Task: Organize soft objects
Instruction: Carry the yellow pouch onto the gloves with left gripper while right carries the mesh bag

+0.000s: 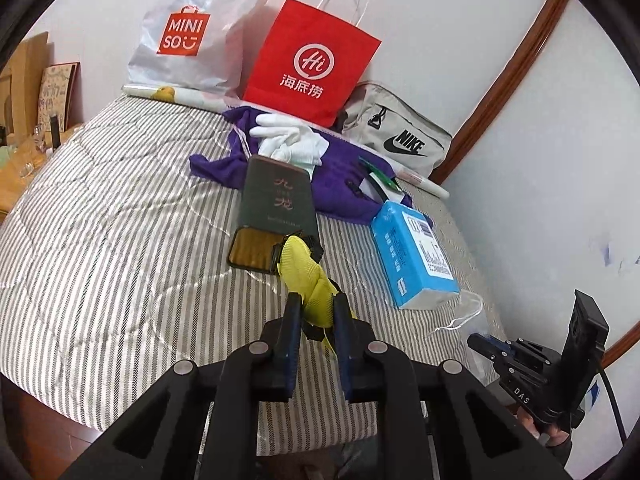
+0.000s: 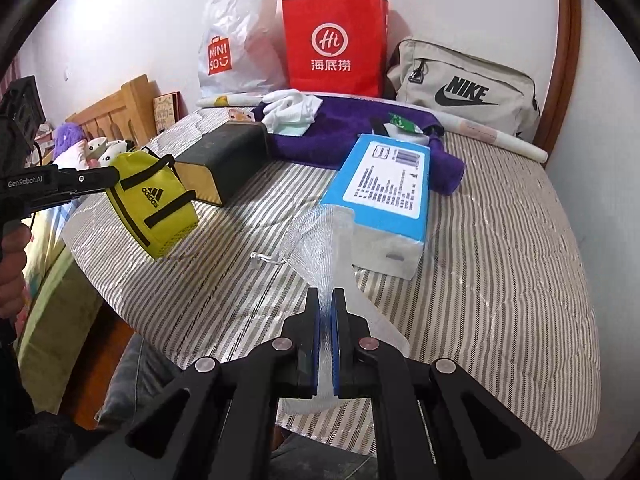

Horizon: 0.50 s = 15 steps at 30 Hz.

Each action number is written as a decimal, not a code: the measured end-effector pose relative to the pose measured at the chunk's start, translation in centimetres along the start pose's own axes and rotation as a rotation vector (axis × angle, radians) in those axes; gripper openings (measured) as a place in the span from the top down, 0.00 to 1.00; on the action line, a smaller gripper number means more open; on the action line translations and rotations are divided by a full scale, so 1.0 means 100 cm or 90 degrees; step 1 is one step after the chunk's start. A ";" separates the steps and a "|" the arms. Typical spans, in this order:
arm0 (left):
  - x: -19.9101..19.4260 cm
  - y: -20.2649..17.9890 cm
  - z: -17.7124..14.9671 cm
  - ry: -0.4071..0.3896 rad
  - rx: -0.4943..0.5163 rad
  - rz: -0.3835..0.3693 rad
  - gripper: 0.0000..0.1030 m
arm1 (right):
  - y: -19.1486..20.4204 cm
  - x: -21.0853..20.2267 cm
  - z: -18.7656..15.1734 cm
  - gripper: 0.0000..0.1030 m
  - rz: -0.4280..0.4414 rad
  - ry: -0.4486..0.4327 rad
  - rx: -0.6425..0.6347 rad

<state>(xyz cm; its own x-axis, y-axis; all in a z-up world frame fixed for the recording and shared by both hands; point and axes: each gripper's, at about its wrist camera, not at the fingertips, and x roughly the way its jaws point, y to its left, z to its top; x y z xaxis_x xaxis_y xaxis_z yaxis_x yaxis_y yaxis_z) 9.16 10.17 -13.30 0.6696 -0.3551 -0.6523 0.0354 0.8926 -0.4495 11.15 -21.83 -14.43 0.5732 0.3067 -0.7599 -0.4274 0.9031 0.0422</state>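
While tongs [image 1: 316, 312] pinch it, yellow pouch [image 1: 308, 276] half-hidden

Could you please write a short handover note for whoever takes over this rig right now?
Left gripper: shut on the yellow Adidas pouch, held clear above the striped mattress.
Right gripper: shut on the clear mesh drawstring bag, its far end near the blue tissue pack.
Done: both items picked up.
Left: probably put the pouch into the mesh bag; purple towel and white gloves lie unsorted by the red paper bag.
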 end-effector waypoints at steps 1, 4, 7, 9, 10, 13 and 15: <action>-0.001 0.000 0.001 -0.002 -0.001 0.000 0.85 | -0.001 -0.001 0.002 0.96 -0.001 -0.003 -0.001; -0.005 -0.001 0.006 -0.008 0.001 0.001 0.85 | -0.002 -0.003 0.006 0.96 -0.007 -0.007 -0.002; -0.006 -0.002 0.011 -0.012 0.004 -0.002 0.85 | -0.004 -0.004 0.011 0.96 -0.008 -0.011 0.000; -0.007 -0.003 0.014 -0.014 0.006 -0.002 0.85 | -0.005 -0.004 0.015 0.95 -0.009 -0.014 0.000; -0.007 -0.004 0.015 -0.016 0.007 0.000 0.85 | -0.006 -0.004 0.017 0.96 -0.009 -0.016 0.001; -0.007 -0.005 0.022 -0.019 0.008 0.002 0.85 | -0.008 -0.004 0.024 0.96 -0.009 -0.023 0.002; -0.007 -0.006 0.026 -0.020 0.009 0.003 0.85 | -0.009 -0.004 0.031 0.96 -0.010 -0.029 -0.003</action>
<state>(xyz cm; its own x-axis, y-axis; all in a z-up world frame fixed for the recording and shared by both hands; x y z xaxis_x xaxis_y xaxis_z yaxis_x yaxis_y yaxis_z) 10.62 10.63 -11.03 0.6929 -0.3416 -0.6349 0.0419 0.8982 -0.4375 13.44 -21.87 -12.16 0.6103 0.3064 -0.7305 -0.4216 0.9063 0.0279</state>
